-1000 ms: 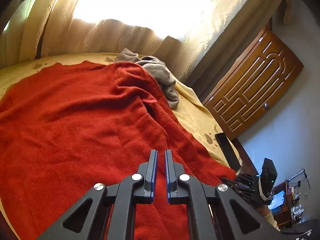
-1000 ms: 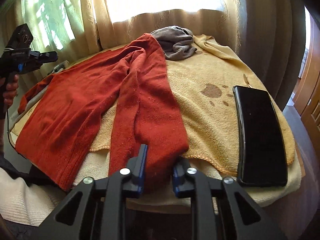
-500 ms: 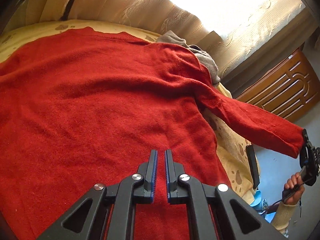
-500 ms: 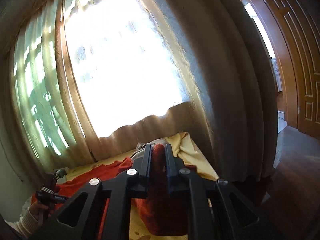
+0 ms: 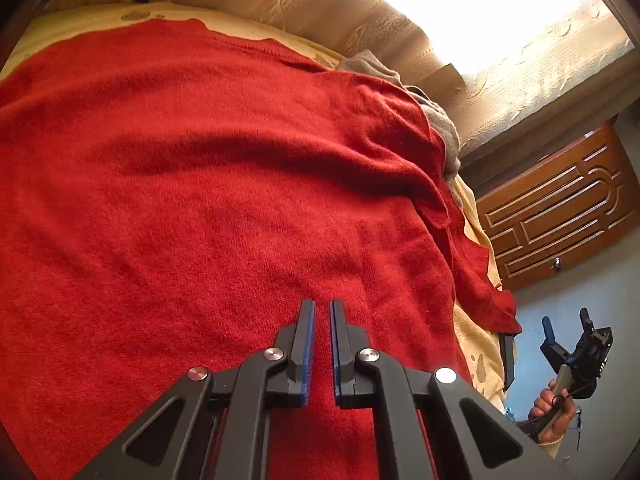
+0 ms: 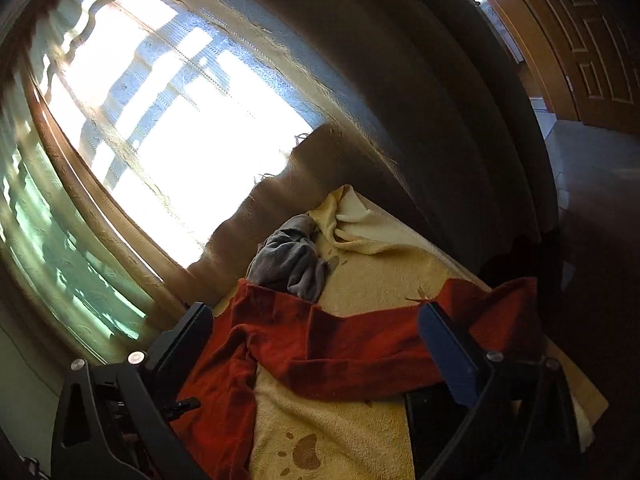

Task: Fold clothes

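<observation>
Yellow towel under red sweater; left gripper above sweater.

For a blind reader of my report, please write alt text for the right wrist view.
The open right gripper hangs over a red sweater whose sleeve lies spread across a yellow towel. A grey cloth lies crumpled beyond it, below a bright curtained window.

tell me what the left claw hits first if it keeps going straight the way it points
Most likely the red sweater spread flat just ahead of the left claw; nothing shows between them, though depth is hard to judge.
</observation>
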